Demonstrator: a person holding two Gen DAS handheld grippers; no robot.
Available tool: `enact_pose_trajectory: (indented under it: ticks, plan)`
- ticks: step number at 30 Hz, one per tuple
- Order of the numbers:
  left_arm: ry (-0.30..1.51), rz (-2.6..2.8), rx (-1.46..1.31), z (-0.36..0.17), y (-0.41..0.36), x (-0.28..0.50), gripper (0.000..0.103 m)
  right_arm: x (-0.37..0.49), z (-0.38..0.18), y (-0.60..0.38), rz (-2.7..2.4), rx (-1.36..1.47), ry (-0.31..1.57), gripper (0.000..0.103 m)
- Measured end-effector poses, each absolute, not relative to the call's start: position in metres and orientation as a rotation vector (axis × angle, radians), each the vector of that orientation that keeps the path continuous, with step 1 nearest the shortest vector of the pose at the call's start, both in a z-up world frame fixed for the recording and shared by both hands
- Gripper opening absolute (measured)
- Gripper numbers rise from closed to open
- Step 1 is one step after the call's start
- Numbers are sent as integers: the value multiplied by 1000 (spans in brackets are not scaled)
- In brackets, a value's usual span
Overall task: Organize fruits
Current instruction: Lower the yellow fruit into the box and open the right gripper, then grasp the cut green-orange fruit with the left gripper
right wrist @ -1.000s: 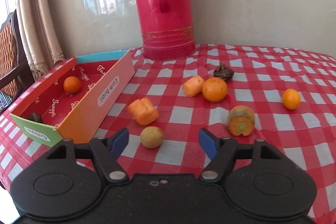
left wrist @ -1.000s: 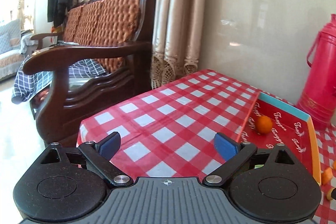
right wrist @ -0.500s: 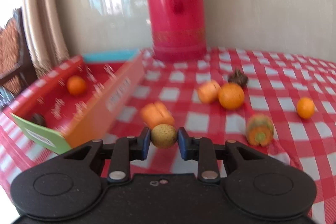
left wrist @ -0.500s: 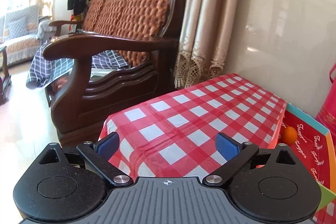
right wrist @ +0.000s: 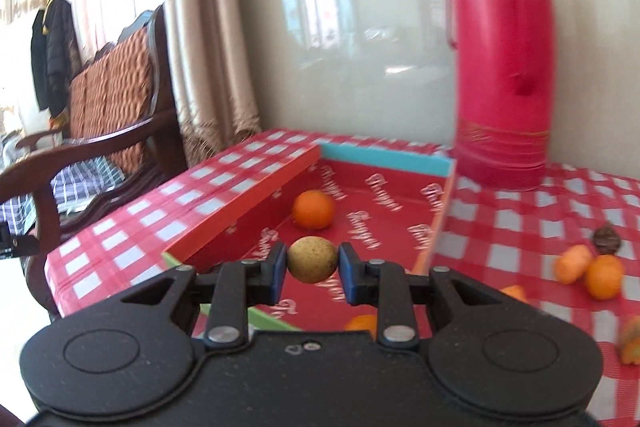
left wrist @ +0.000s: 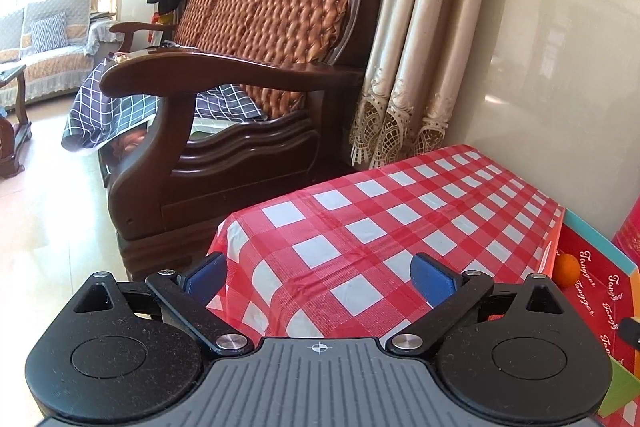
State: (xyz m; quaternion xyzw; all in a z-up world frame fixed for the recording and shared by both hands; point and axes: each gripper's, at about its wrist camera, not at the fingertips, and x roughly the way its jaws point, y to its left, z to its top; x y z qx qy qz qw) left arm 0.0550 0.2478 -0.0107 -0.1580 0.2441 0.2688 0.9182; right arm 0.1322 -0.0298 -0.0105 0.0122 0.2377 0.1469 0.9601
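Above the red cardboard box (right wrist: 384,211), the right tongs (right wrist: 313,265) grip a small round yellow-brown fruit (right wrist: 312,259), one blue pad pressed on each side of it and the fruit clear of the box floor; the jaws have just been closing and now stand narrow on the fruit; the box lies on the worktop (right wrist: 540,227), which wears a red-and-white checked cloth, and has a teal far wall and an orange side wall; inside it a small orange (right wrist: 313,209) rests near the left wall, and part of another orange fruit (right wrist: 362,323) shows low down behind the tongs' linkage; right of the box, on the cloth, lie an orange chunk (right wrist: 573,263) touching a second orange (right wrist: 605,276), with a dark brown wrinkled item (right wrist: 607,239) just behind them; a tall red thermos flask (right wrist: 505,55) stands at the box's far right corner against the wall; the picture is somewhat blurred. The left tongs (left wrist: 320,277) are spread wide with nothing between the blue pads, over the bare corner of the checked cloth; the box edge and one orange (left wrist: 567,269) show at the right; a wooden sofa (left wrist: 248,99) with a tufted orange back stands beyond the worktop, beside beige curtains (left wrist: 416,39).
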Motion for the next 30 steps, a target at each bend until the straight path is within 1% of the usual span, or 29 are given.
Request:
enact_pose_trajectory:
  ticks: [2, 5, 7, 8, 9, 13, 15, 17, 20, 25, 30]
  plan:
    - [501, 554, -330, -11, 249, 55, 98, 133, -14, -21, 312, 15, 505, 21]
    - [501, 555, -338, -11, 251, 54, 98, 134, -17, -15, 325, 2, 537, 32]
    - [504, 553, -342, -11, 252, 54, 98, 134, -17, -15, 306, 4, 545, 48]
    - [506, 551, -344, -11, 252, 54, 98, 132, -15, -17, 301, 11, 537, 66]
    - [506, 549, -344, -11, 251, 55, 98, 129, -13, -20, 295, 21, 519, 76]
    - [508, 536, -331, -10, 244, 56, 98, 113, -2, -34, 257, 8, 465, 78]
    - [506, 524, -318, -8, 237, 57, 98, 103, 3, -47, 212, 6, 435, 87]
    - [502, 502, -294, -6, 227, 59, 98, 93, 6, -62, 148, 8, 401, 92]
    - [491, 459, -237, -2, 204, 61, 98, 80, 10, -91, 26, 7, 350, 95]
    - [478, 330, -142, 6, 152, 66, 98, 60, 12, -150, -223, 77, 285, 97]
    - [461, 163, -41, 11, 89, 70, 98, 45, 4, -207, -496, 167, 277, 97]
